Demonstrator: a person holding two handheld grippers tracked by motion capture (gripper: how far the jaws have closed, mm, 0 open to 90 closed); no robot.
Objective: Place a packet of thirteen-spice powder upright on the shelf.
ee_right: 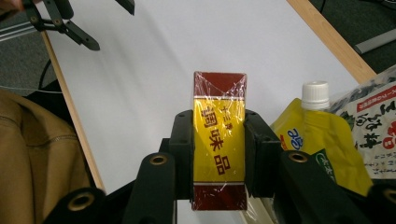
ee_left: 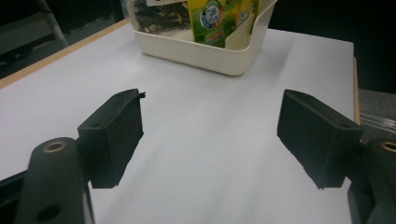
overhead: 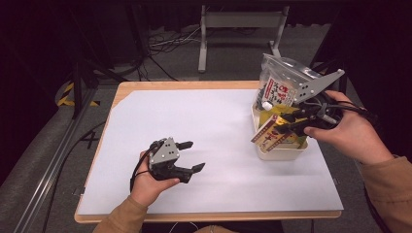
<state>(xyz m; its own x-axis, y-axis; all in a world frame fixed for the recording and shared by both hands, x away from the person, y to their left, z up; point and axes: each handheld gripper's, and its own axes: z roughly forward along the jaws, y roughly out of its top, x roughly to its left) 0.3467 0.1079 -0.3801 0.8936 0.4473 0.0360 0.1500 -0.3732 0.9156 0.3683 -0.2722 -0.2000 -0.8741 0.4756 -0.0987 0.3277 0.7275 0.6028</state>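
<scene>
Open white mat (overhead: pixel 218 131) left of crowded bin (overhead: pixel 282 154)

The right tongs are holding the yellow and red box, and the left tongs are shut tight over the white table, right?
Not quite. The left tongs are wide open, not shut, as the left gripper view shows, with bare table between them. The right tongs do hold the box.

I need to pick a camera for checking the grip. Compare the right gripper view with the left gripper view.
Right gripper view alone: the right gripper clamped on a red-and-yellow box, beside a yellow spouted pouch.

Left gripper view alone: the left gripper open with nothing between its jaws, and a cream bin ahead.

Both: the white table sheet.
</scene>
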